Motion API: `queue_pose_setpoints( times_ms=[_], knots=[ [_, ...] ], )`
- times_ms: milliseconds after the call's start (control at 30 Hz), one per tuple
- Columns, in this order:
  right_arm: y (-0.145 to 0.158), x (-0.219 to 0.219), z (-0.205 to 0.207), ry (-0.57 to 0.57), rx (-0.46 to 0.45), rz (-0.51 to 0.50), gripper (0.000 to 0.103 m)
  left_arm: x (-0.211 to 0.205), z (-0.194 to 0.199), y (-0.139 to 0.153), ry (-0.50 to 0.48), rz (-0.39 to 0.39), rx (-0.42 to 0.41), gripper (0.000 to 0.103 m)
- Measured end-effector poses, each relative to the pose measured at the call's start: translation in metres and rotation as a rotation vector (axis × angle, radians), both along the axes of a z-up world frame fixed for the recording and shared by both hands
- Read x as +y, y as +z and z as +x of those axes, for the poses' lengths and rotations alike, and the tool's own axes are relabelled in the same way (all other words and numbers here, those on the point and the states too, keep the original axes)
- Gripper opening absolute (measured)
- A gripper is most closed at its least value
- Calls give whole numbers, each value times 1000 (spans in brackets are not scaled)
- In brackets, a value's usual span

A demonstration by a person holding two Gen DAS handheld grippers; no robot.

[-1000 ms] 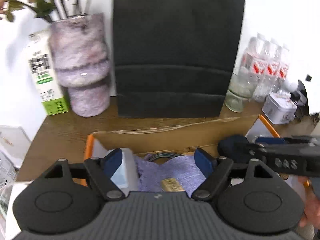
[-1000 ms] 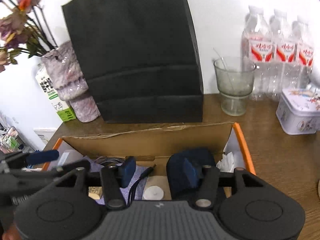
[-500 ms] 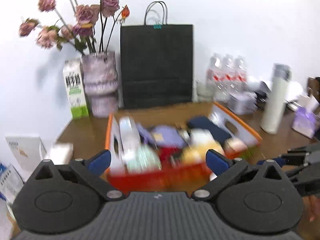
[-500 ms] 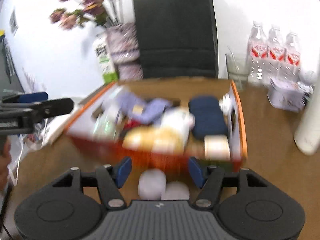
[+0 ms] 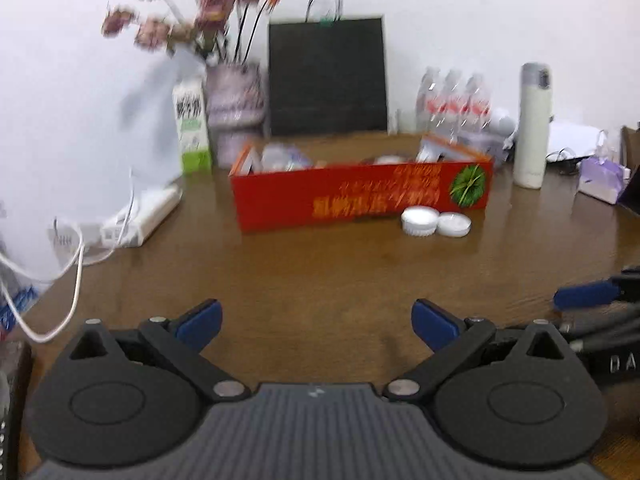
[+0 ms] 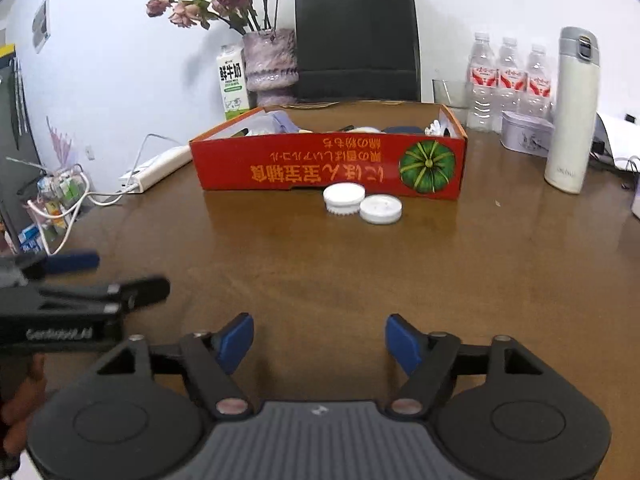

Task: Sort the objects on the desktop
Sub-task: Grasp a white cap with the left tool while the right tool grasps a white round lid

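Here, red box, two white lids

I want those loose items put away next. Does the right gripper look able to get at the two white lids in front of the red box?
Probably yes. The right gripper is empty, its jaws opening, and only bare table lies between it and the white lids.

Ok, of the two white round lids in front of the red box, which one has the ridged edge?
The left lid, which sits against the red box. Its rim is toothed; the right lid, nearer the camera, has a smooth rim.
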State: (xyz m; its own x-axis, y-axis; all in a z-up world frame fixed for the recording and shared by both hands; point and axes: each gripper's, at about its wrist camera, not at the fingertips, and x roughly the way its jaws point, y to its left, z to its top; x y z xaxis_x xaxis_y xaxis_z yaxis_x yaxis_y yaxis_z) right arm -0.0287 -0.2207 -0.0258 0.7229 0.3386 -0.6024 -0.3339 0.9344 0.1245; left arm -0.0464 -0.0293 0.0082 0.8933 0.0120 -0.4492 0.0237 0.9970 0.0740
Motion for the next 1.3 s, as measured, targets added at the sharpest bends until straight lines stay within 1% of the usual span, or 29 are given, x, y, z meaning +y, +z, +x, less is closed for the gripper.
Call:
queue_pose_setpoints(
  times_ms=[67, 167, 267, 367, 433, 467, 500, 567, 600, 633, 667, 733, 800, 833, 867, 900, 933, 967, 1000, 1033, 1100, 1133, 1167, 1233, 1300],
  knots=[
    [-1, -2, -1, 15, -8, 20, 76, -6, -1, 0, -15, 6, -11, 103],
    [-2, -9, -3, -20, -25, 43, 76, -14, -4, -1, -66, 55, -16, 103],
    [-2, -12, -2, -31, -17, 76, 76, -12, -4, -2, -65, 39, -18, 103],
    [-3, -9, -2, -54, -21, 58, 76, -11, -3, -4, -27, 26, -5, 103],
    [-3, -4, -5, -50, -40, 31, 76, -12, 0, -3, -28, 26, 13, 103],
    [-3, -1, -4, -39, -43, 13, 76, -12, 6, -2, -46, 15, 38, 103],
    [-2, 0, -2, -30, -42, 4, 76, -11, 12, 0, -63, -11, 46, 103],
    [2, -2, 7, -24, -38, 6, 70, -10, 27, 4, -54, -57, 32, 103],
    [5, -4, 15, -28, -45, 2, 69, -12, 37, 6, -57, -67, 38, 103],
    [9, -5, 23, -34, -58, -15, 66, -15, 50, 9, -81, -76, 60, 103],
    [13, -6, 33, -45, -75, -42, 64, -18, 65, 12, -111, -87, 82, 103],
    [18, -6, 60, -46, -98, -102, 61, -22, 93, 16, -144, -110, 95, 103],
    [15, -5, 94, 0, -72, -174, 60, -27, 120, 17, -157, -114, 111, 103],
    [12, -4, 109, 22, -53, -204, 55, -30, 131, 16, -166, -111, 126, 103],
    [9, -5, 123, 36, -37, -220, 53, -32, 141, 14, -179, -114, 140, 103],
    [6, -4, 134, 59, -25, -228, 54, -34, 148, 12, -202, -118, 153, 103],
    [3, -4, 145, 87, -16, -230, 52, -36, 153, 10, -221, -122, 165, 103],
    [0, -4, 148, 98, -25, -216, 52, -39, 158, 8, -233, -128, 175, 103],
    [-1, -4, 155, 113, -28, -213, 52, -39, 163, 7, -228, -143, 174, 103],
    [-1, -3, 158, 113, -33, -214, 49, -40, 168, 5, -224, -155, 184, 103],
    [-3, -7, 163, 92, -30, -183, 42, -41, 178, 3, -222, -173, 205, 103],
    [-4, -12, 165, 81, -25, -150, 34, -42, 181, 1, -220, -182, 209, 103],
    [-5, -16, 167, 68, -22, -136, 34, -42, 183, -2, -223, -202, 210, 103],
    [-5, -24, 167, 14, -32, -164, 33, -44, 190, -7, -218, -226, 238, 103],
    [-4, -34, 167, -42, -38, -162, 33, -47, 194, -9, -208, -221, 251, 103]
  ],
)
